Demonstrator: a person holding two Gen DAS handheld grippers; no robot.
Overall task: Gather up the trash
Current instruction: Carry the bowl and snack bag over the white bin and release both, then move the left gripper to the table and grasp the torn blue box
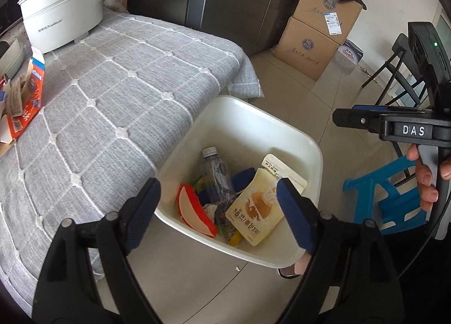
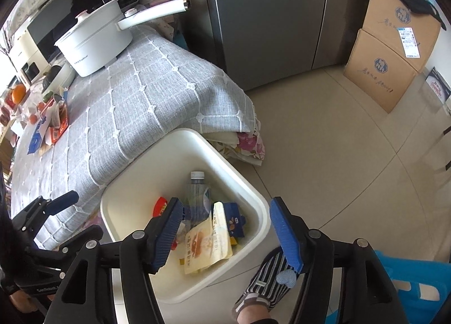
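Note:
A white bin [image 1: 307, 143] [image 2: 135, 191] stands on the floor beside the table. In it lie a clear plastic bottle [image 1: 215, 174] [image 2: 197, 191], a yellow snack packet [image 1: 253, 211] [image 2: 208, 245], a red and white wrapper [image 1: 194, 211] and other scraps. My left gripper [image 1: 218, 211] is open and empty above the bin. My right gripper [image 2: 225, 233] is open and empty above the bin; it also shows at the right of the left wrist view [image 1: 394, 124]. More wrappers and torn cartons [image 1: 25, 98] [image 2: 50, 126] lie on the table's far left.
A grey quilted cloth [image 1: 112, 98] covers the table. A white electric pot [image 1: 62, 14] [image 2: 95, 42] stands at its back. A blue plastic stool [image 1: 386, 197], stacked cardboard boxes [image 1: 315, 33] [image 2: 391, 50], a grey fridge [image 2: 267, 14] and a slippered foot [image 2: 267, 281] surround the bin.

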